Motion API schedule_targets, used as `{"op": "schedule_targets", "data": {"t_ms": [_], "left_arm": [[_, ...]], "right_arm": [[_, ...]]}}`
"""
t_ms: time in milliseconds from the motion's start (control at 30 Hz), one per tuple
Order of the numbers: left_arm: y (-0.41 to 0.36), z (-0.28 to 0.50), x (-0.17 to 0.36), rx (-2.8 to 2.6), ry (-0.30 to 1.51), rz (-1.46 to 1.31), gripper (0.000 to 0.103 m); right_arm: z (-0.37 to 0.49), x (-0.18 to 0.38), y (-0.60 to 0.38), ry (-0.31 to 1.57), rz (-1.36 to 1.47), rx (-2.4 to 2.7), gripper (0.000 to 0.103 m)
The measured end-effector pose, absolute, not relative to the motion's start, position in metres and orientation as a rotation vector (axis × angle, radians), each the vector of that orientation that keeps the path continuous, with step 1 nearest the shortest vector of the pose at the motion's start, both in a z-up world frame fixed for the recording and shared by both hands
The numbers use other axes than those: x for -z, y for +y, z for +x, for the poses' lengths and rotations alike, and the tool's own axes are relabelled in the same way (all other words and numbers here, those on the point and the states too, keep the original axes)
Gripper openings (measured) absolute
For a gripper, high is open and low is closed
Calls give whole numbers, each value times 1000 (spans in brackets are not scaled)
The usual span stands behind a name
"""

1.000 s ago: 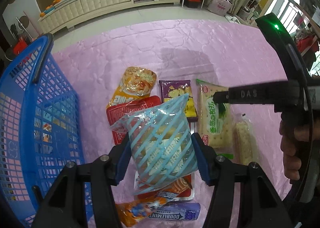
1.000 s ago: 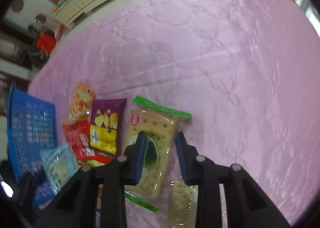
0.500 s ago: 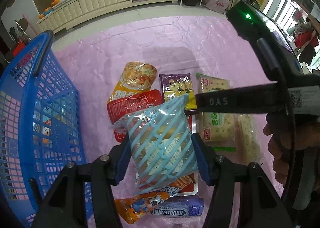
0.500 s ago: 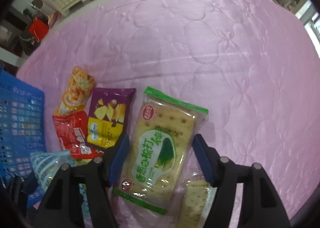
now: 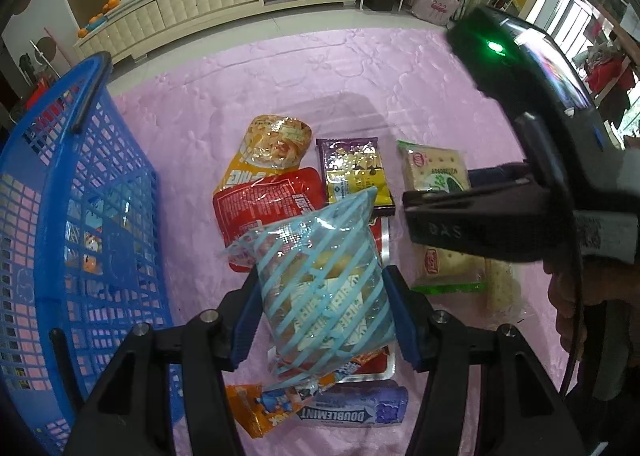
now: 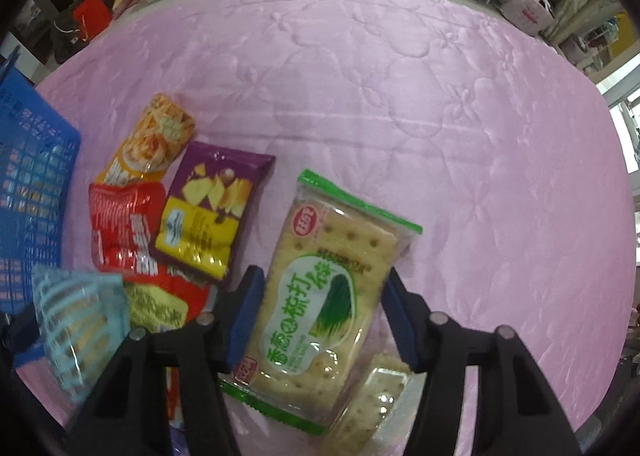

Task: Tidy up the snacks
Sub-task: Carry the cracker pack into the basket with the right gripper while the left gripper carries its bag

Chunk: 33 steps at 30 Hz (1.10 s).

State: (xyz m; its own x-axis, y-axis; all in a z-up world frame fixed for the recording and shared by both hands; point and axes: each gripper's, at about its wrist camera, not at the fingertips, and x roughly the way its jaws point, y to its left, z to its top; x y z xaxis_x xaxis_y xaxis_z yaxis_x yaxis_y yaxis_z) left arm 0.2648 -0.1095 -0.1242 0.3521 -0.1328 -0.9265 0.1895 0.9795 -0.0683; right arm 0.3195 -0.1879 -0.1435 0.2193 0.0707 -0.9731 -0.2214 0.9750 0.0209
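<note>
My left gripper (image 5: 322,314) is shut on a clear bag with light blue stripes (image 5: 320,280) and holds it above the snack pile; the bag also shows in the right wrist view (image 6: 76,320). My right gripper (image 6: 322,312) is open, its fingers on either side of a green cracker pack (image 6: 328,296) that lies on the pink cloth; the pack shows partly in the left wrist view (image 5: 436,172). A blue basket (image 5: 60,216) stands at the left, holding some packets.
On the cloth lie an orange snack bag (image 5: 272,152), a red pack (image 5: 268,208), a purple-yellow chip bag (image 5: 352,172), a plain cracker sleeve (image 6: 380,392), a Doublemint pack (image 5: 352,410) and an orange wrapper (image 5: 264,408). A cream cabinet (image 5: 208,4) stands beyond.
My right gripper has opened wide and moved down and forward around the green cracker pack. My left gripper still holds the striped bag, nearly unmoved.
</note>
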Motion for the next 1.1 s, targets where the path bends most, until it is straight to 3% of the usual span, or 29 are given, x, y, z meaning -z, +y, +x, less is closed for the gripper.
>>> {"op": "schedule_targets", "data": {"t_ms": [267, 567, 1100], "left_arm": [[-113, 247, 113, 206, 1168, 39, 55], [-116, 212, 64, 230, 1068, 37, 55], [-48, 159, -23, 192, 886, -23, 55]], "right_arm": [[267, 112, -232, 1236, -70, -252, 63], [218, 47, -251, 1130, -60, -294, 63], [199, -38, -172, 963, -89, -385, 63]]}}
